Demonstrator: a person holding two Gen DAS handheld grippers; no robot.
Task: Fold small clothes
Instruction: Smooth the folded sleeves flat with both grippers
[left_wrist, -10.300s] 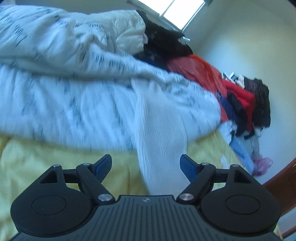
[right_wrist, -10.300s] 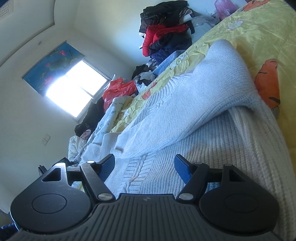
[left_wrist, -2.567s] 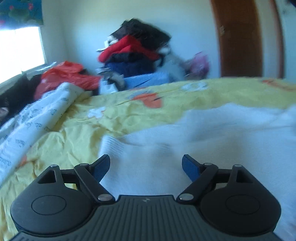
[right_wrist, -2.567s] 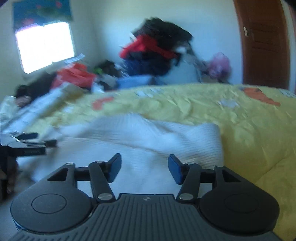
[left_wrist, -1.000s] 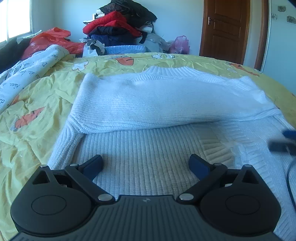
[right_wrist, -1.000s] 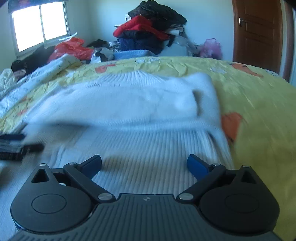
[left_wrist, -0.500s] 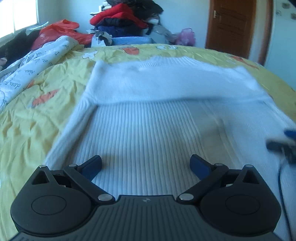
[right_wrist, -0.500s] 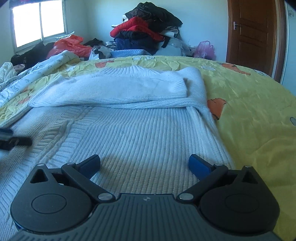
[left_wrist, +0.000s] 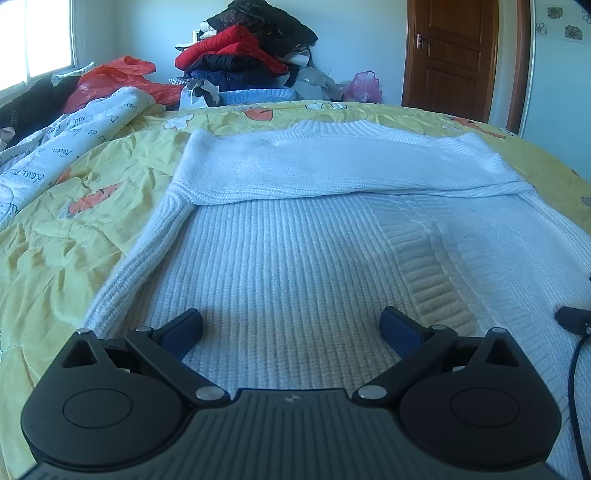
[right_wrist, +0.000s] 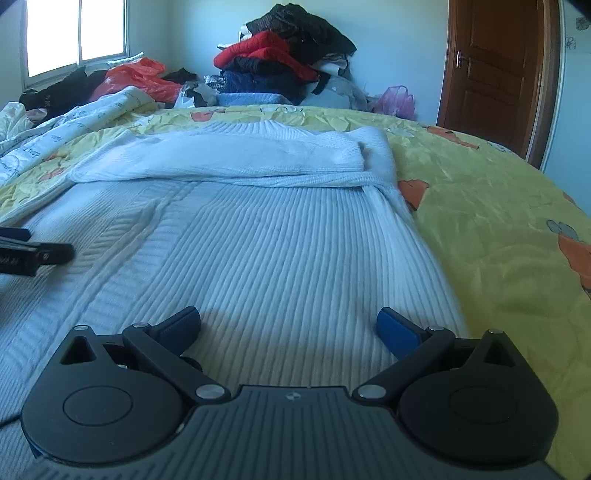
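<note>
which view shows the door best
The left wrist view: the door shows nearly its full width, handle included. In the right wrist view, the door is larger but its right side curves into the frame edge.

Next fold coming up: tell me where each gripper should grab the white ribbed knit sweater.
Probably the near hem of the white ribbed knit sweater, one corner per gripper, approached from the near side. Both sleeves lie folded across the chest, and the hem sits beneath the open left gripper and right gripper.

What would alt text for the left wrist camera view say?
A white knitted sweater lies flat on a yellow bedspread, sleeves folded across its chest, with the open left tongs low over its hem. Piled clothes sit behind.
</note>
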